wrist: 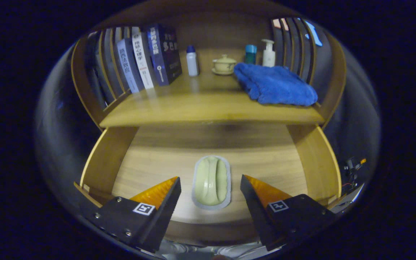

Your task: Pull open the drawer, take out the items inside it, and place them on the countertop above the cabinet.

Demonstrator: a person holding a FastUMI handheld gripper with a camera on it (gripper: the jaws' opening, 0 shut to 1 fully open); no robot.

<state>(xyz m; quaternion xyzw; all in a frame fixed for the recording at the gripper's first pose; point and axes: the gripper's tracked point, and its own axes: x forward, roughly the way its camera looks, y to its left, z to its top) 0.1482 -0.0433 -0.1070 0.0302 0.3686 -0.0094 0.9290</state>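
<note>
The wooden cabinet [208, 108] is standing straight ahead of the gripper, and its drawer [107, 159] is sitting pulled open below the countertop [193, 108]. The countertop is carrying a row of things along its back. A folded blue towel [274, 85] is lying on its right part, reaching close to the front edge. A group of about 4 books [150, 57] is leaning upright at the left. Between books and towel, 1 white bottle with a blue cap [192, 61] is standing, then a pale lidded cup on a saucer [224, 65], a teal container [250, 54] and a white pump bottle [268, 53] just behind the towel.

Inside the drawer, a pale green oblong item on a light grey backing [211, 182] is lying flat on the wooden floor, lengthwise, near the front.

The gripper [210, 186] is hovering above the drawer with its 2 fingers spread wide apart, 1 on either side of the green item and touching nothing; the item is showing in the gap between the fingertips.
</note>
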